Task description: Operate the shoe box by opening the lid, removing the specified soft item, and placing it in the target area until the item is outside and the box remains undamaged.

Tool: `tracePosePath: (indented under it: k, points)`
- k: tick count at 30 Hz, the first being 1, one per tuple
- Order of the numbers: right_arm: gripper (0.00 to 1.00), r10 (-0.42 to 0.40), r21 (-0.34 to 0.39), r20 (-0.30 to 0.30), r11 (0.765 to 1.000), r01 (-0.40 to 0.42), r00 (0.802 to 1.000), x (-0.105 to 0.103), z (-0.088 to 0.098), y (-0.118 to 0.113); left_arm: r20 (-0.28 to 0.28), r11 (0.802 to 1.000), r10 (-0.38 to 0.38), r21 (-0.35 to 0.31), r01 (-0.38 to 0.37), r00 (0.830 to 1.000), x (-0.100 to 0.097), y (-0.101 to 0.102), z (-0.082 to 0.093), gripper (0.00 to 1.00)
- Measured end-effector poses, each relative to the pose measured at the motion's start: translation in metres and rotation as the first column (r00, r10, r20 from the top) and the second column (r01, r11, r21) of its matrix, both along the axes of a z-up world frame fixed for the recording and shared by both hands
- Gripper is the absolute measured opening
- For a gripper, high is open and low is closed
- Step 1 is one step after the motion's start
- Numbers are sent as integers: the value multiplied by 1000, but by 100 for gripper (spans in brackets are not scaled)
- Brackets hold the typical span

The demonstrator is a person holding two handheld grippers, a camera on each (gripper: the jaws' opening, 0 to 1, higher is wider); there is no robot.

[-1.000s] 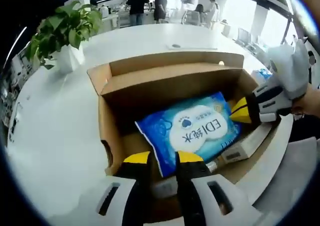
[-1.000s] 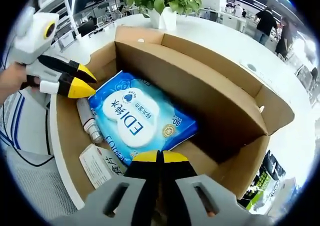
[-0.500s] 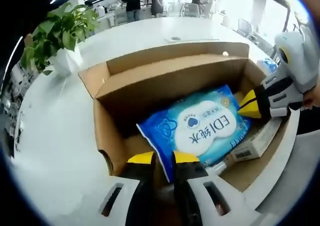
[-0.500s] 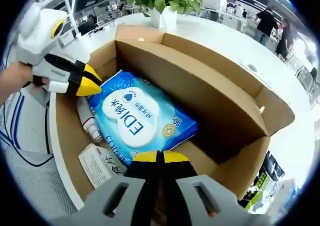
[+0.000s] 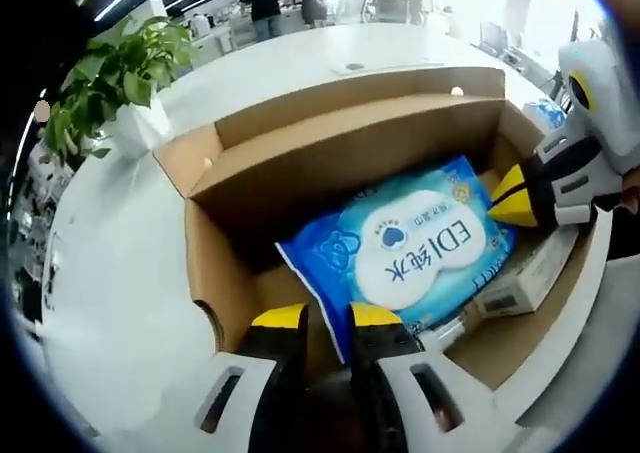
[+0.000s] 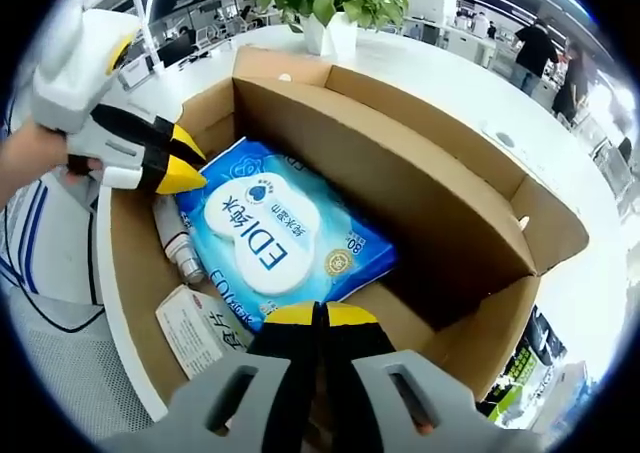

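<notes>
Gripping wipes pack, right gripper closed

Blue wipes pack lies inside open cardboard box.

Both views look steeply down into the open shoe box from close above its near wall, from opposite ends. The left gripper view faces along the box from one short end, the right gripper view from the other. They share the box interior and the white desk beyond.
</notes>
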State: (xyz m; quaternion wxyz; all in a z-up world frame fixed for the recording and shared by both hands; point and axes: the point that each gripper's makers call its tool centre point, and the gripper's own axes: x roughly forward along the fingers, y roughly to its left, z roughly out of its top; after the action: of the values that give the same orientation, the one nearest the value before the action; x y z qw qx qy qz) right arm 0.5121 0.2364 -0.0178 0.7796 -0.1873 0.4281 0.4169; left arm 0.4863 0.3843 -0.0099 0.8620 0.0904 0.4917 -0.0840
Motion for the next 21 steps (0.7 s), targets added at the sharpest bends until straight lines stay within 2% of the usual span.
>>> tracePosePath:
  k: [4,7,10,12,15,17,19,21]
  points:
    - [0,-1,-1,-1,1000,1,1000,0,0,0,-23,999,20,-42,-21,1000,-1,-6,-9,15]
    - [0,-10,2,-10,1000,10,1000,0,0,0,-31,997,31,-63,-33,999,1,-6,-10,12]
    - [1,-9,0,-15,1000,9,1000,0,0,0,-42,988,78,-129,-83,996,2,-6,-12,10]
    - [1,-11,-2,-14,1000,11,1000,0,0,0,-42,976,108,-186,-114,993,3,-9,-11,6]
    - [2,7,-15,-1,1000,-7,1000,-1,0,1,-33,980,88,-178,-93,996,3,-11,-11,1]
    - [2,-9,-16,-6,1000,9,1000,-1,0,0,-34,981,87,-174,-92,996,4,-11,-11,0]
    - [3,-12,-26,-1,1000,12,1000,0,-1,1,-40,976,105,-190,-110,994,3,-10,-11,0]
    - [8,-18,-38,17,999,19,1000,2,0,1,-44,970,119,-208,-126,992,3,-10,-11,0]
